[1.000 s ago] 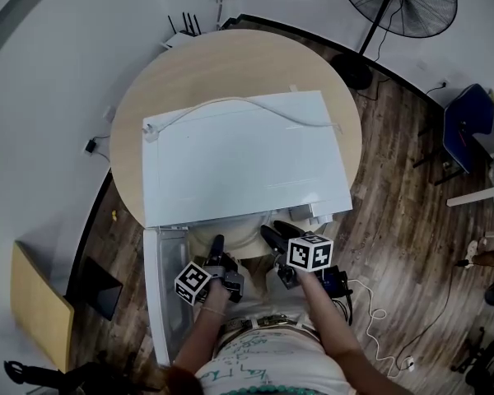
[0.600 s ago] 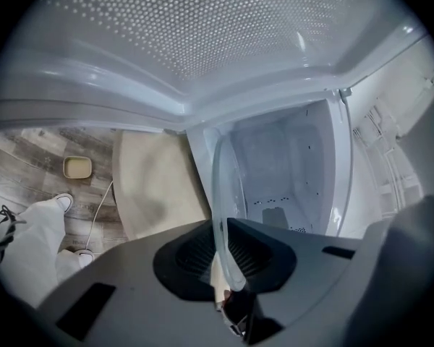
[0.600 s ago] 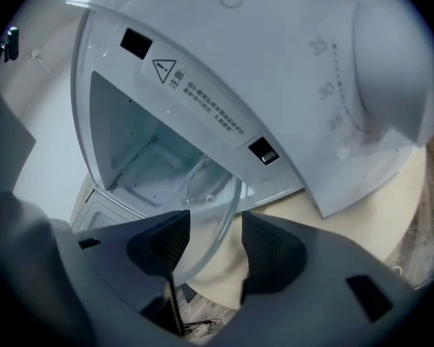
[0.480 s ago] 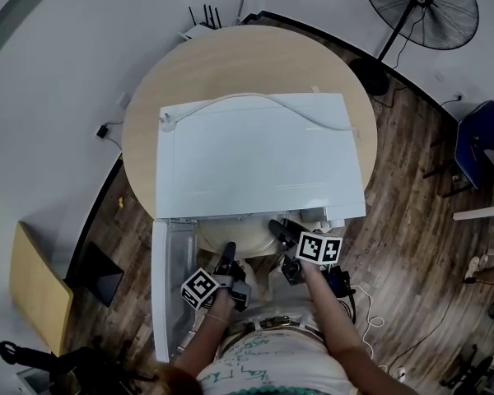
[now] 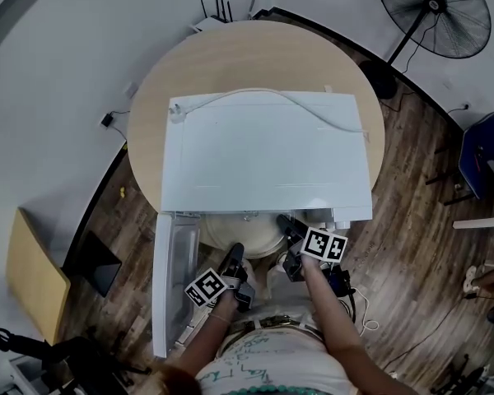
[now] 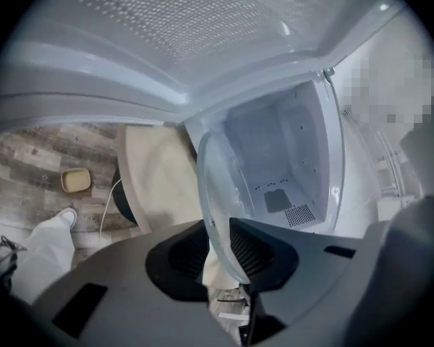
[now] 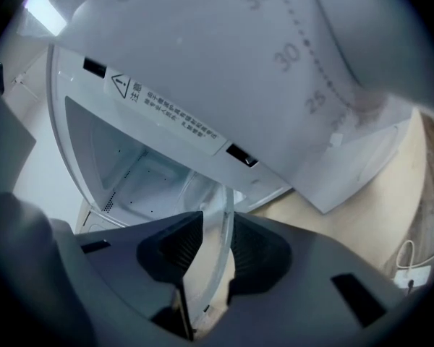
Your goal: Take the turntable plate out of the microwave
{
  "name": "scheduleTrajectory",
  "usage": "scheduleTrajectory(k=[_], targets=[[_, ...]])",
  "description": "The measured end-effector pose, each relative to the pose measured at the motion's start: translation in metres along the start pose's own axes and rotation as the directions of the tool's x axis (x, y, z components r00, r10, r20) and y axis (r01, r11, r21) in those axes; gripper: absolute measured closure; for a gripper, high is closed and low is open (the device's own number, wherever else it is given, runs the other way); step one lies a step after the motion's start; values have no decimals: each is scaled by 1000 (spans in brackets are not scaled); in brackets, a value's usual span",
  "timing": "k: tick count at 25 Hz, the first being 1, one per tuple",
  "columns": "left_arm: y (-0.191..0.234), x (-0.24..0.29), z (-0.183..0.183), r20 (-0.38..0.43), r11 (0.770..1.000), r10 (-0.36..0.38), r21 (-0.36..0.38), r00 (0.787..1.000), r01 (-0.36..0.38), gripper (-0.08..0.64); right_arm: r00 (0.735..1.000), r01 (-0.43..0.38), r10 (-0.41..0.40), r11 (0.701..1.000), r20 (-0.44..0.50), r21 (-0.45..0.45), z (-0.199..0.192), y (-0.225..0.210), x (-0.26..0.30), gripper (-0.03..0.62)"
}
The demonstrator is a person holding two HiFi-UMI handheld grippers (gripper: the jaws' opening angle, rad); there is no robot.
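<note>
glass turntable plate (image 5: 240, 235) is sticking half out of the front mouth of the white microwave (image 5: 263, 151). its back part is hiding under the microwave's top and its front part is out in the open. both grippers are holding it by the front rim. left gripper (image 5: 235, 252) is reaching in at the left side of the microwave's mouth. its two fingers are squeezing the plate's edge, one on each side of the glass. they have just been opening a tiny bit, but the glass is sitting tight between them. right gripper (image 5: 285, 220) is reaching in at the right side of the mouth, just under the microwave's dial panel (image 7: 304, 71). its fingers have just been closing, and they are pinching the rim of the plate. door (image 5: 171, 278) is hanging wide open at the left of the microwave. round wooden table (image 5: 230, 56) is holding the microwave up, and a white cord (image 5: 255, 95) is lying across the microwave's top. black fan (image 5: 435, 11) is standing on the floor (image 5: 412, 220) far behind the microwave, off to the right
</note>
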State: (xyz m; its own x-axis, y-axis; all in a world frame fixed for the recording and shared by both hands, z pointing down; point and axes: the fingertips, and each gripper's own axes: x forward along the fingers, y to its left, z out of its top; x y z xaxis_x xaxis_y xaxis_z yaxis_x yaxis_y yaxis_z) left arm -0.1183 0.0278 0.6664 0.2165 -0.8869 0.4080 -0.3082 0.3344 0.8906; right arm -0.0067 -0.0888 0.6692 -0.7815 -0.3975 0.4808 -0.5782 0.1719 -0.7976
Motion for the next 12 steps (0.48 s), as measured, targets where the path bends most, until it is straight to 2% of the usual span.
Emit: scheduleTrajectory(k=[2,3,4,7,12], targets=[[2,3,1,-24,995,36,99,999,-33,460,1000,9,-9,1000,2,18,-1,-2,0,494],[4,4,4,-27,989,56,141,998,-52,419,1000,10,-10,999,1,30,-2,-2,1,494],[6,4,10,-14,983,75,170,997,-71,360,1000,9,-9,999,-1,41,-3,-3,1,497],[8,5,42,83,973,97,202,992,-112,297,1000,5,-5,999,-4,47,-5,-4,1,498],[3,16,85,163,942,102,302,981,-148,291,1000,6,-6,999,0,51,-6,-4,0,497]])
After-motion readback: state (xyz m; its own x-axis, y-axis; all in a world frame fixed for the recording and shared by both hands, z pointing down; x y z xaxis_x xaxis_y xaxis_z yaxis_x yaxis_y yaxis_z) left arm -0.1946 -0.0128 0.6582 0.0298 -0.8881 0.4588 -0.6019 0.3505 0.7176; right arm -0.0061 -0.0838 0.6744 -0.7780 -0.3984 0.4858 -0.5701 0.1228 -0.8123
